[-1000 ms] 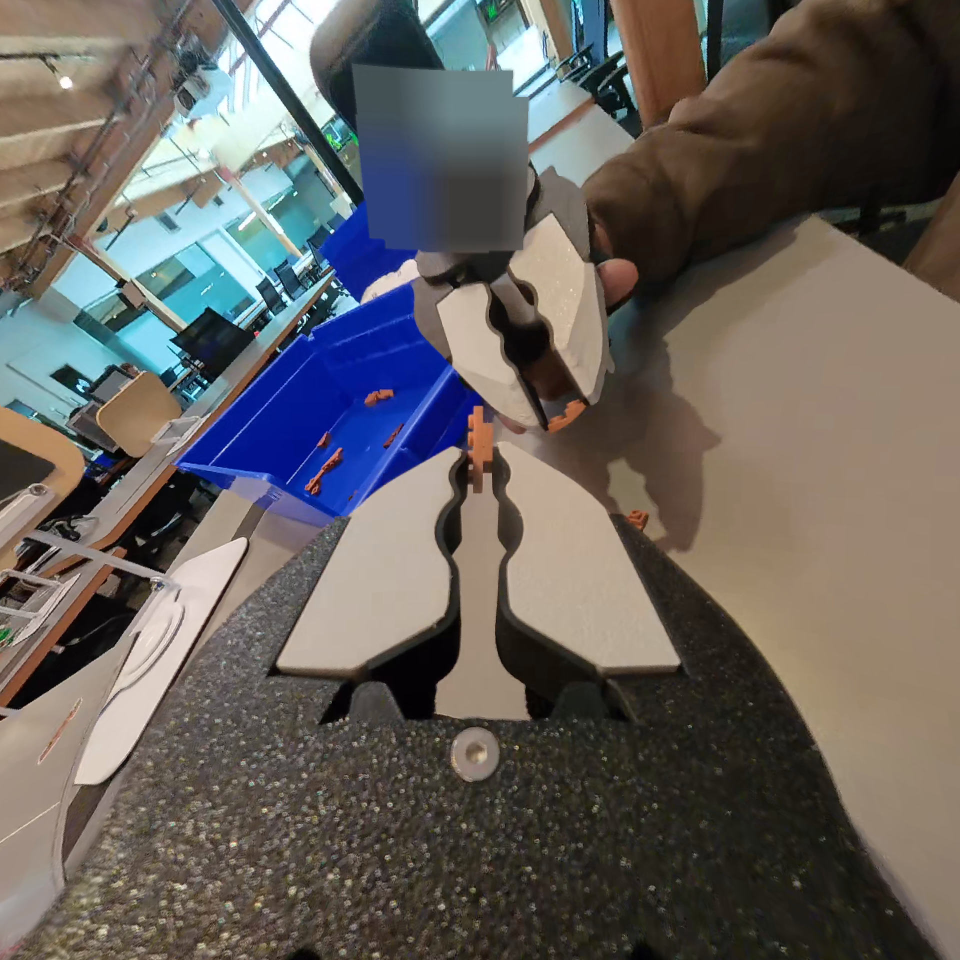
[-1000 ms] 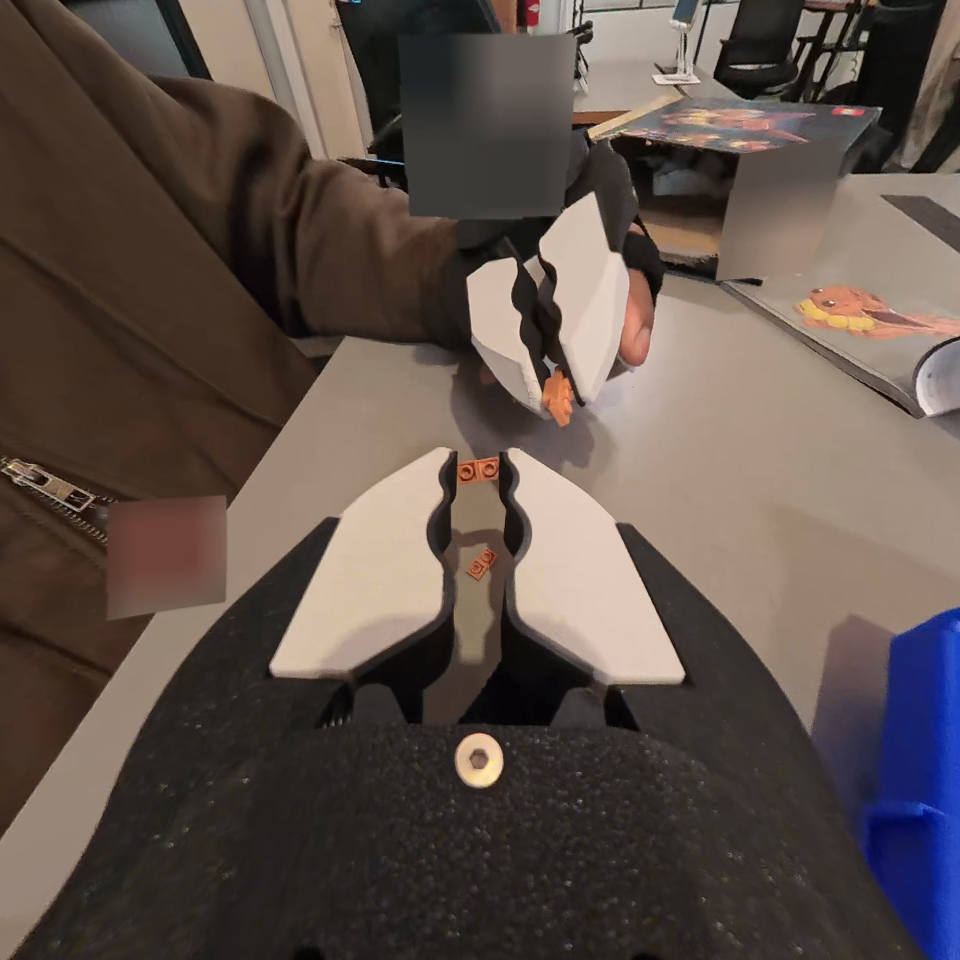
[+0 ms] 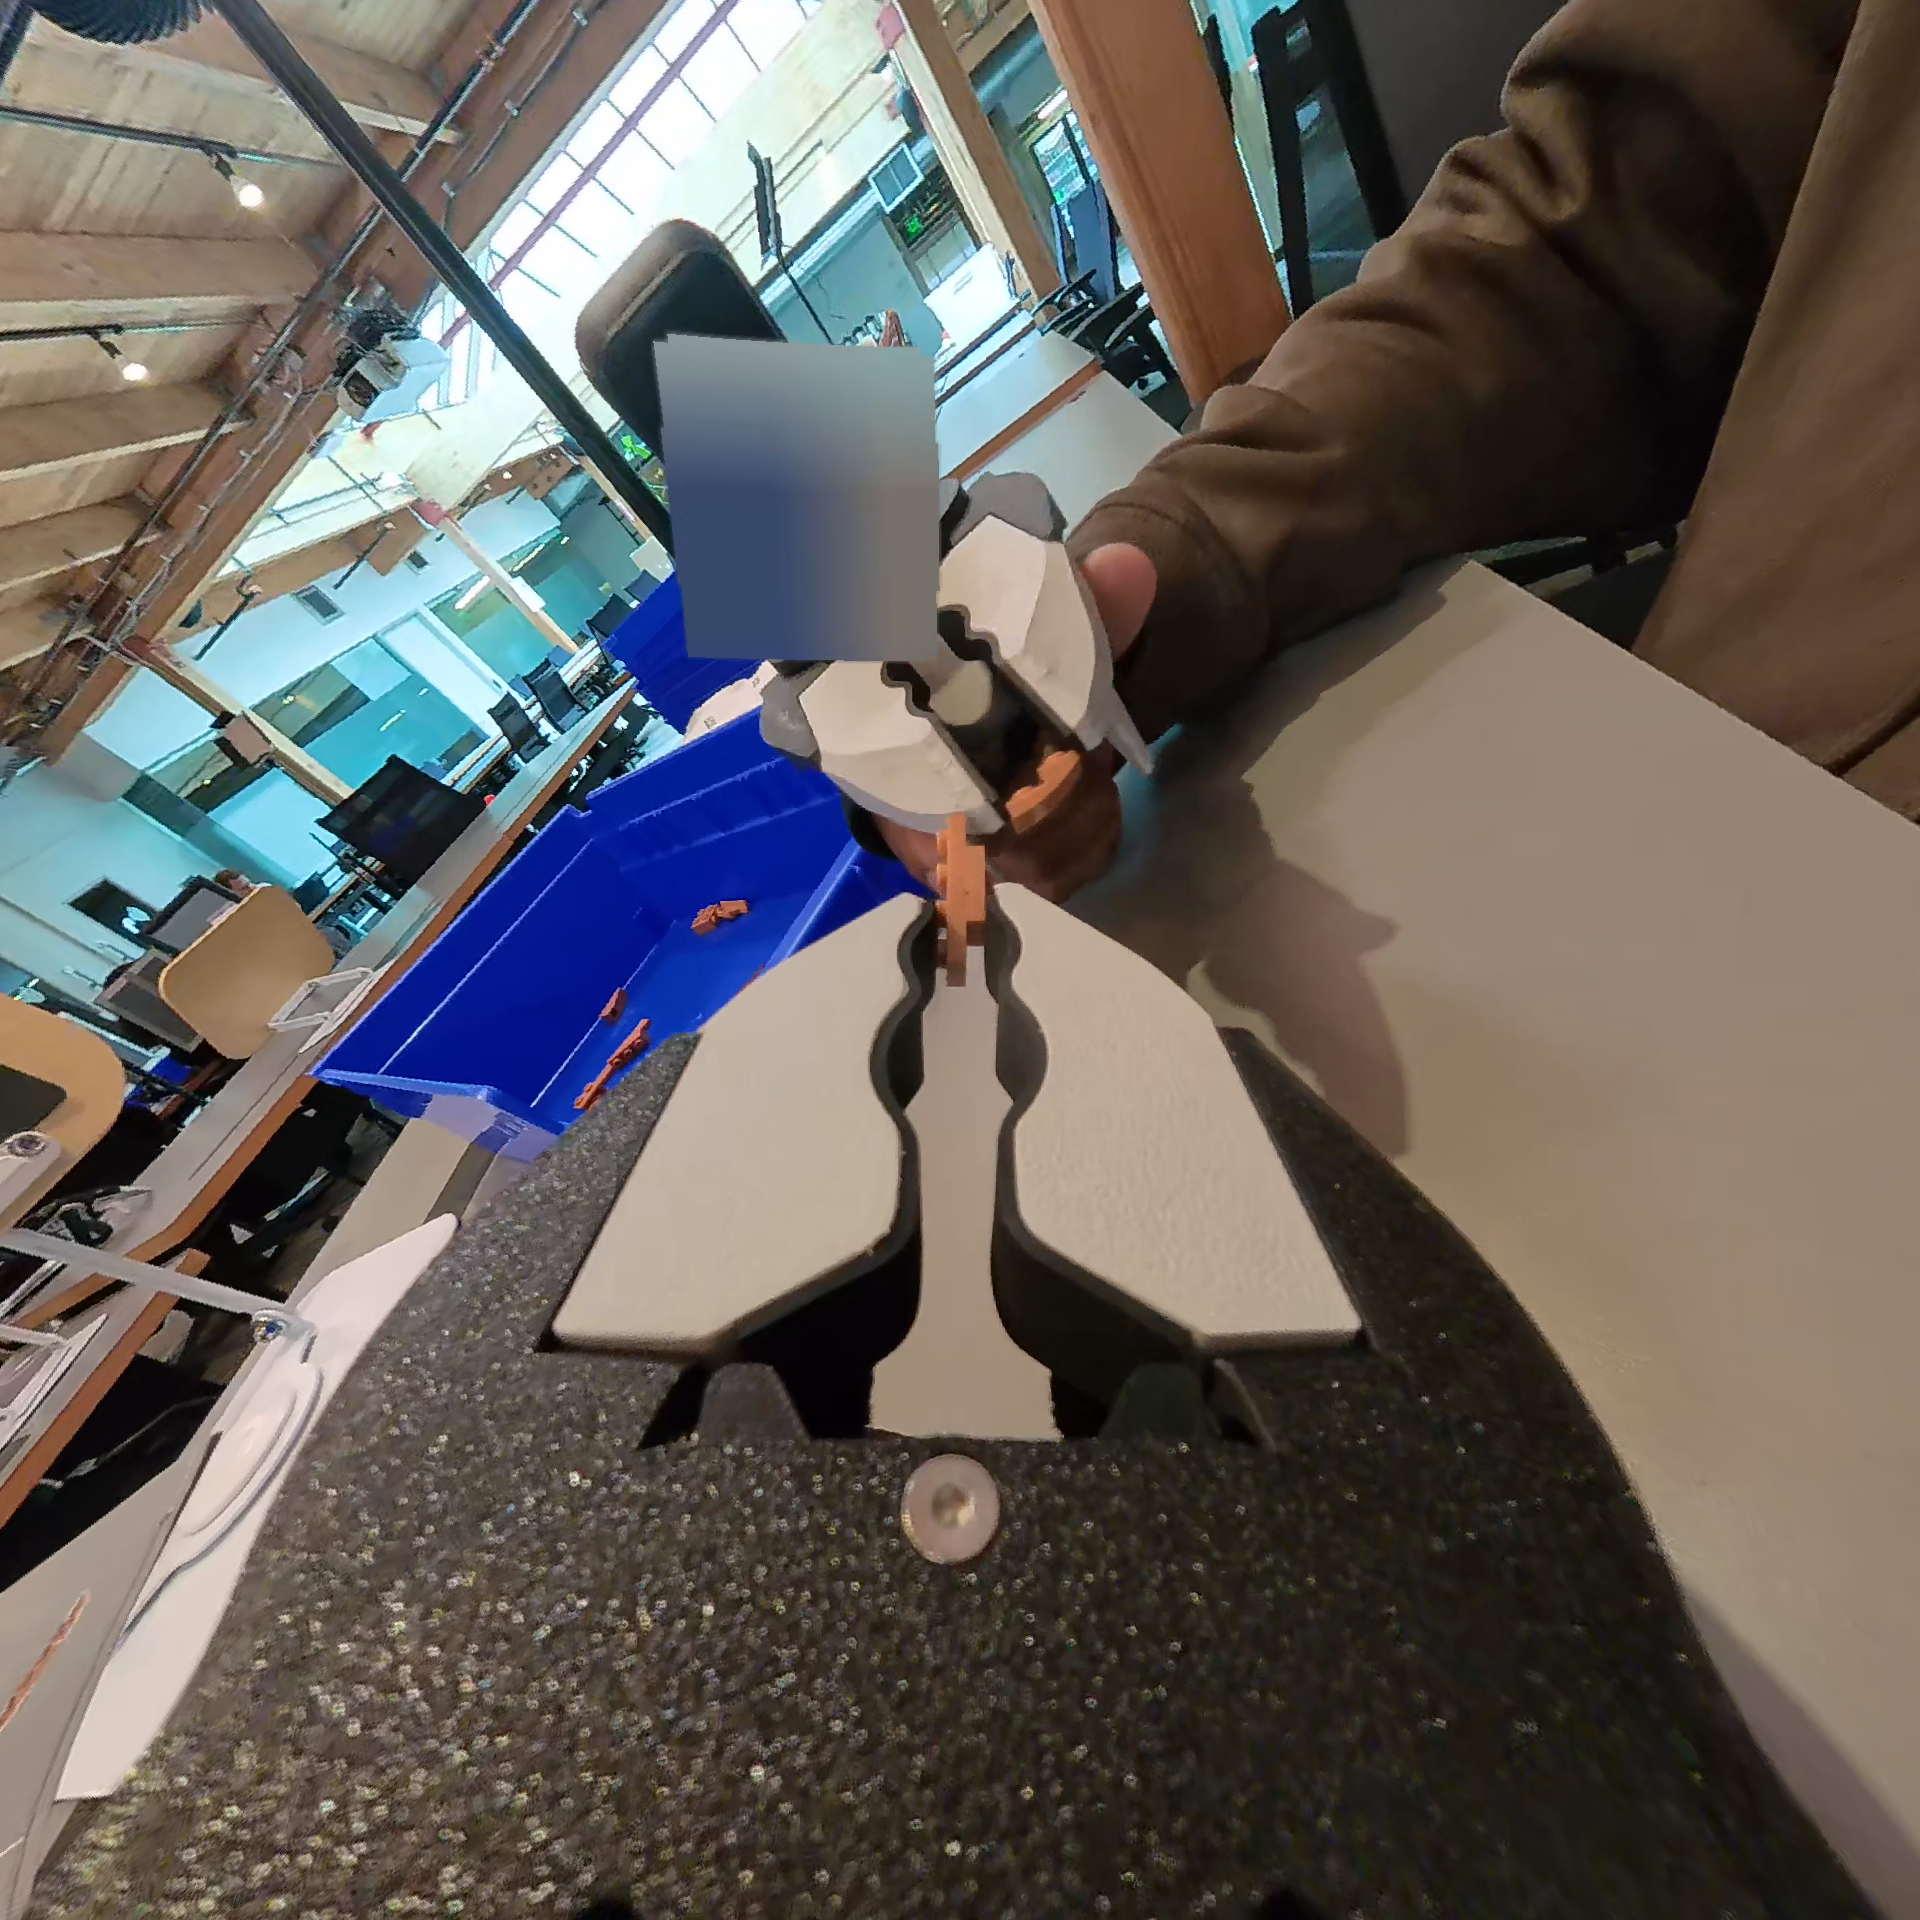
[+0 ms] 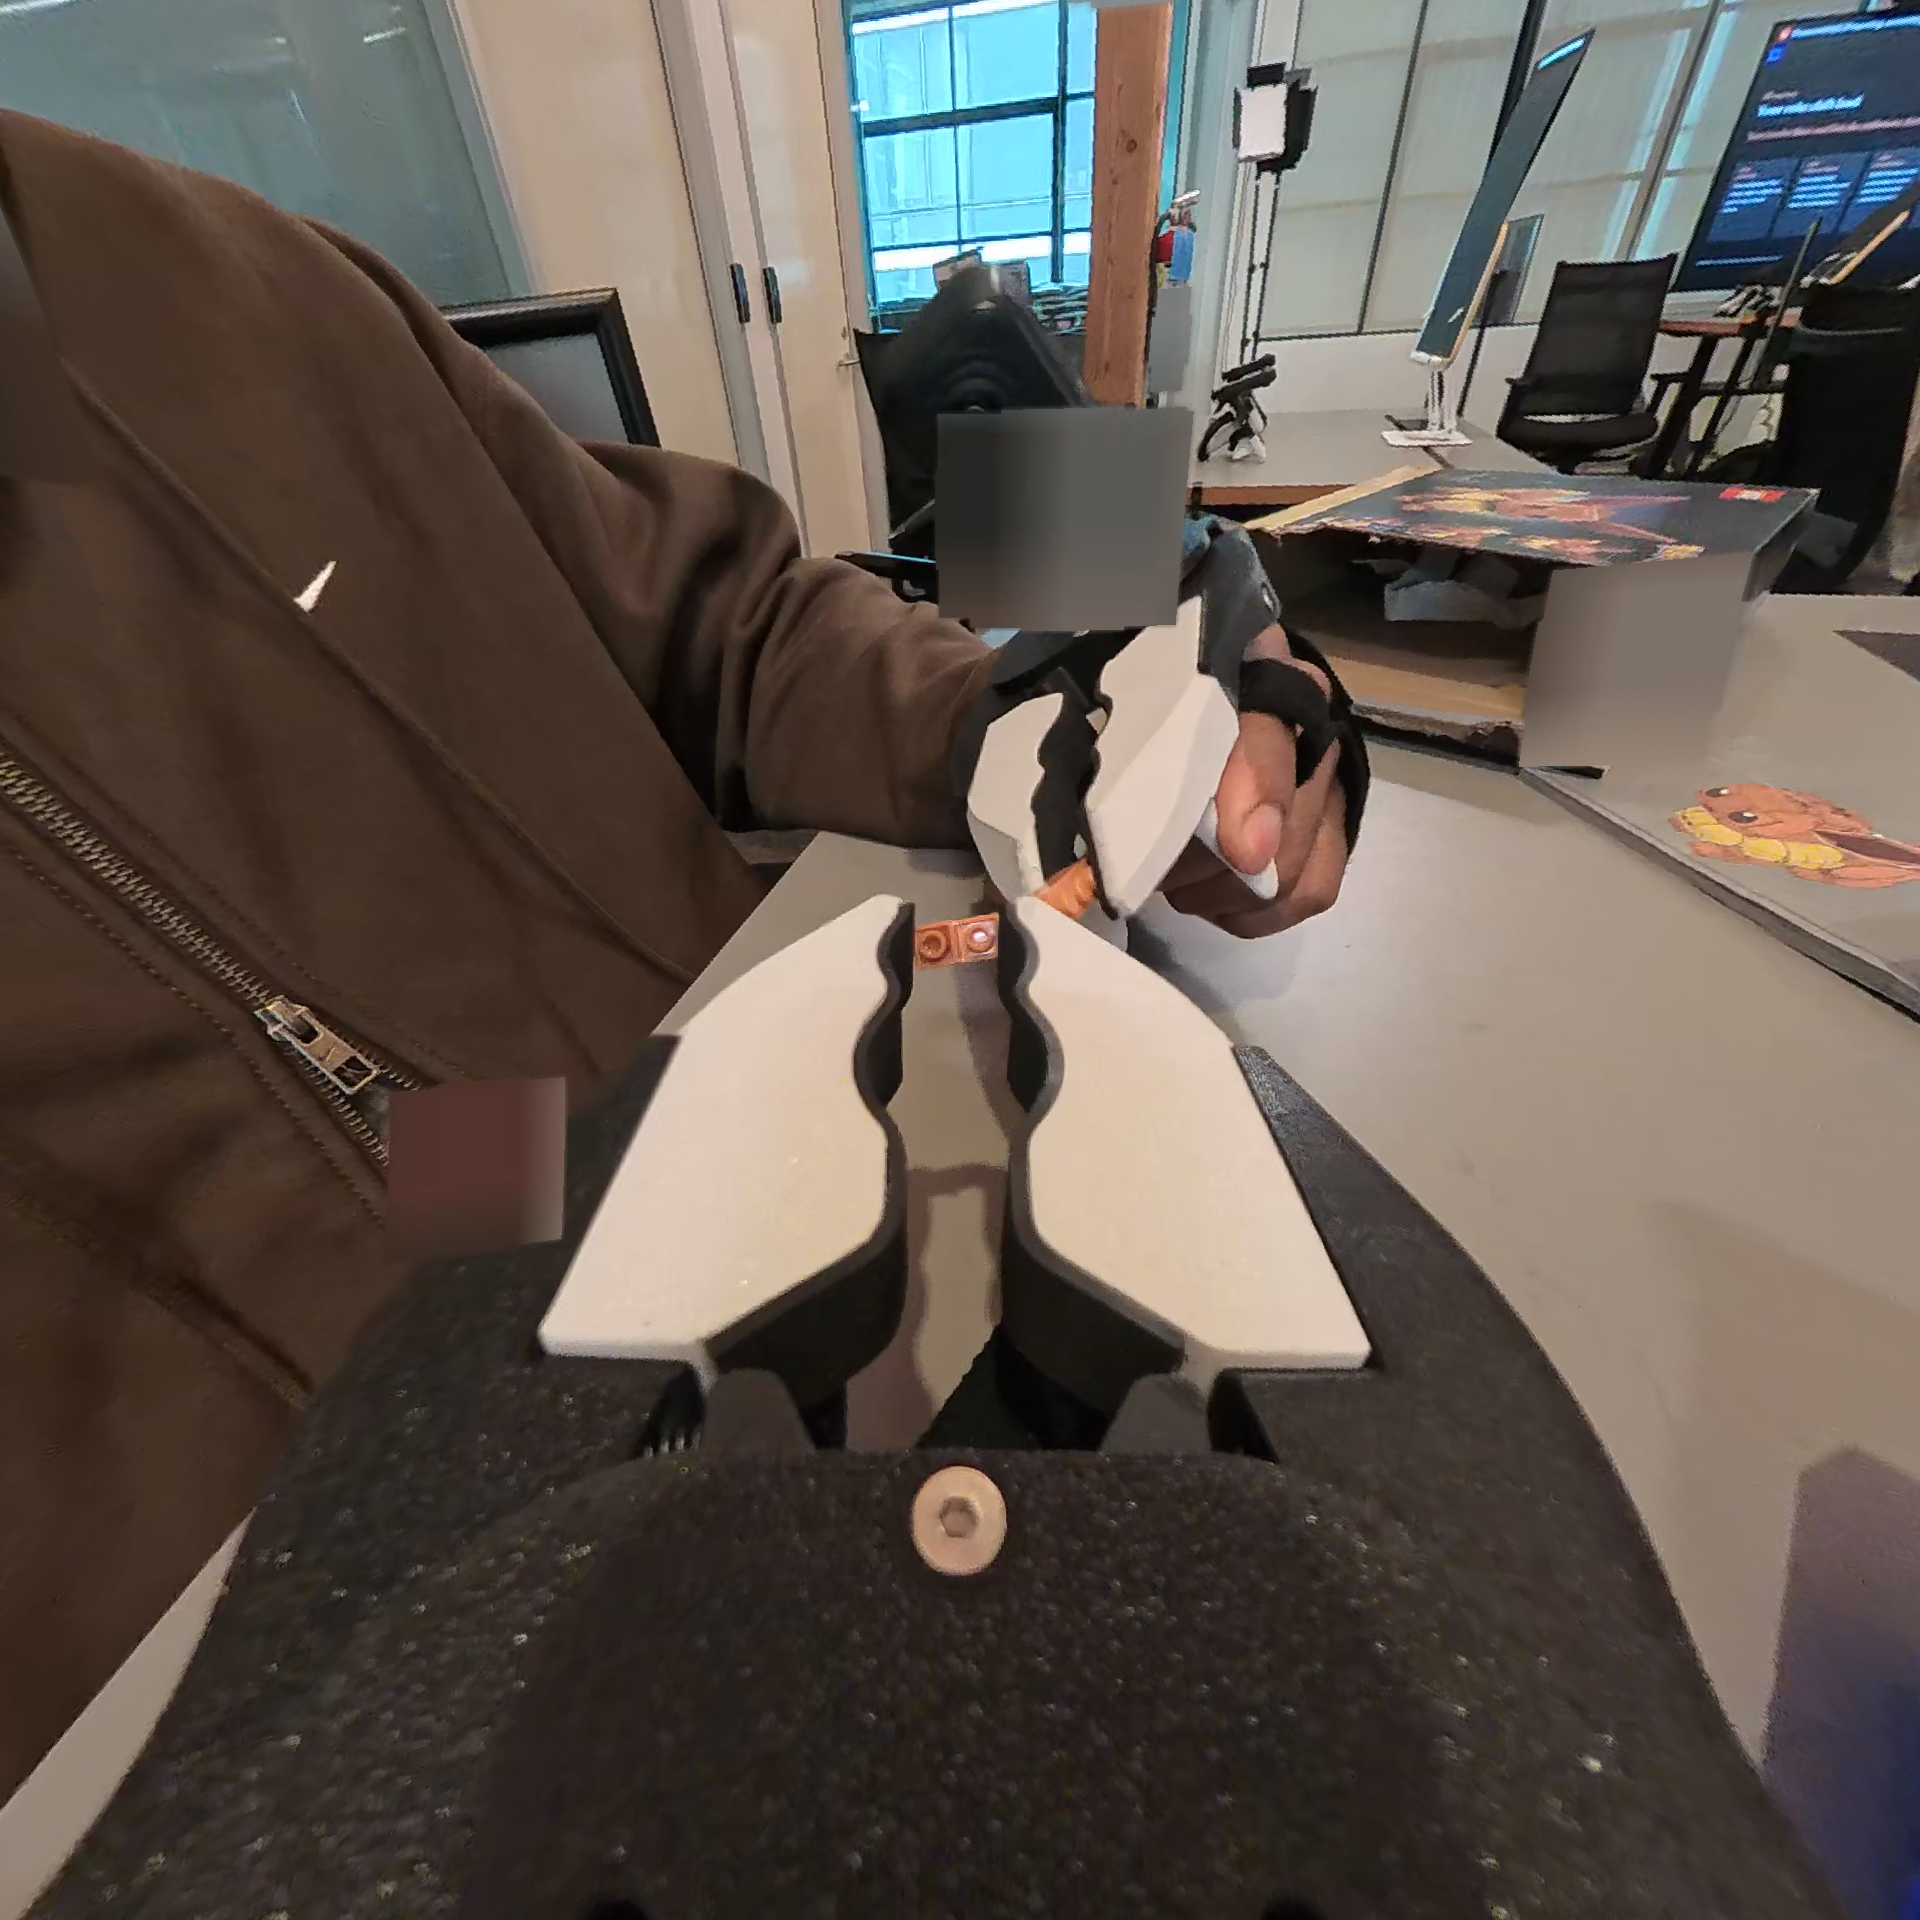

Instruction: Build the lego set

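Far to your left, the open blue plastic bin [image 3: 499,997] sits on the grey tabletop [image 3: 1558,1039] with a few small orange toy bricks [image 3: 719,916] scattered on its floor. Just right of it, your left gripper [image 3: 961,925] has its light grey fingers [image 3: 790,1122] pinched on a thin orange studded plate [image 3: 958,894], held edge-on and sticking out past the tips. Its upper end nearly meets your right gripper [image 4: 956,940], which clamps a small orange two-stud plate [image 4: 956,940] across its tips, studs facing the camera. Both pieces hang above the table, in front of your brown jacket sleeve [image 4: 623,644]. Farther right lie an open cardboard box with a dark printed lid [image 4: 1538,520] and a booklet showing a cartoon animal [image 4: 1797,836].
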`<state>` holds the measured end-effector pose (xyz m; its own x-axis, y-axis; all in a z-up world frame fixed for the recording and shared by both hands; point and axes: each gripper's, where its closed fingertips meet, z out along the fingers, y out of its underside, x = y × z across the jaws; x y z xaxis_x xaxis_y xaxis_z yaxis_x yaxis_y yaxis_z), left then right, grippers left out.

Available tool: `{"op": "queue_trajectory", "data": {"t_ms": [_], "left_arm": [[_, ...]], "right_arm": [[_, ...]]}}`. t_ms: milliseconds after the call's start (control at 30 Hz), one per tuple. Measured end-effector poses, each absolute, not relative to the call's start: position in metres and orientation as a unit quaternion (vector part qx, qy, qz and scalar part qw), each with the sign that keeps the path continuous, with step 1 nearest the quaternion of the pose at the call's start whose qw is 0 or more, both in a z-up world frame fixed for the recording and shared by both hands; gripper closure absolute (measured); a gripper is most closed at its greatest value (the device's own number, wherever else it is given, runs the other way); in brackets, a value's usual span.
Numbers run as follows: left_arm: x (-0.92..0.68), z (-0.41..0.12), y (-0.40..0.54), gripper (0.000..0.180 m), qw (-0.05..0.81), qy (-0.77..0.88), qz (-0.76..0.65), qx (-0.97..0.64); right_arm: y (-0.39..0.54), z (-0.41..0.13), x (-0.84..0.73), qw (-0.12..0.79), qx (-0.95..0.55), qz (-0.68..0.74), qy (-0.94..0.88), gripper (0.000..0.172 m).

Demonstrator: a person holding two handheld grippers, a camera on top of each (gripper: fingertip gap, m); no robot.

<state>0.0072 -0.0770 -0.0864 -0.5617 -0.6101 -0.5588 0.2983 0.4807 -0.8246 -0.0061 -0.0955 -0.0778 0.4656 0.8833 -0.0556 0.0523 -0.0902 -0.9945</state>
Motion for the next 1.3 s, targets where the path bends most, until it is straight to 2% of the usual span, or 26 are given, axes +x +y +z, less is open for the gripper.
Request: {"op": "queue_trajectory", "data": {"t_ms": [167, 333, 533, 633, 833, 967, 1100, 1300], "left_arm": [[0.010, -0.084, -0.070, 0.172, 0.474, 0.727, -0.483, -0.115], [0.017, -0.094, -0.060, 0.172, 0.480, 0.745, -0.444, -0.134], [0.026, -0.111, -0.049, 0.172, 0.446, 0.767, -0.422, -0.186], [0.031, -0.122, -0.041, 0.172, 0.426, 0.779, -0.405, -0.218], [0.034, -0.142, -0.032, 0.172, 0.386, 0.803, -0.373, -0.259], [0.036, -0.153, -0.024, 0.172, 0.372, 0.814, -0.344, -0.285], [0.037, -0.157, -0.025, 0.172, 0.369, 0.816, -0.338, -0.291], [0.038, -0.158, -0.029, 0.172, 0.367, 0.818, -0.338, -0.285]], "right_arm": [[-0.080, -0.092, 0.007, 0.563, -0.686, 0.304, -0.346, 0.157], [-0.058, -0.132, 0.036, 0.517, -0.767, 0.106, -0.366, 0.157], [-0.052, -0.171, 0.048, 0.444, -0.798, -0.012, -0.407, 0.155], [-0.051, -0.176, 0.052, 0.432, -0.795, -0.048, -0.422, 0.148], [-0.054, -0.172, 0.056, 0.440, -0.789, -0.050, -0.425, 0.144], [-0.066, -0.181, 0.058, 0.410, -0.807, -0.005, -0.424, 0.152], [-0.070, -0.183, 0.050, 0.396, -0.824, 0.051, -0.402, 0.151], [-0.065, -0.185, 0.043, 0.387, -0.830, 0.048, -0.400, 0.154]]}}
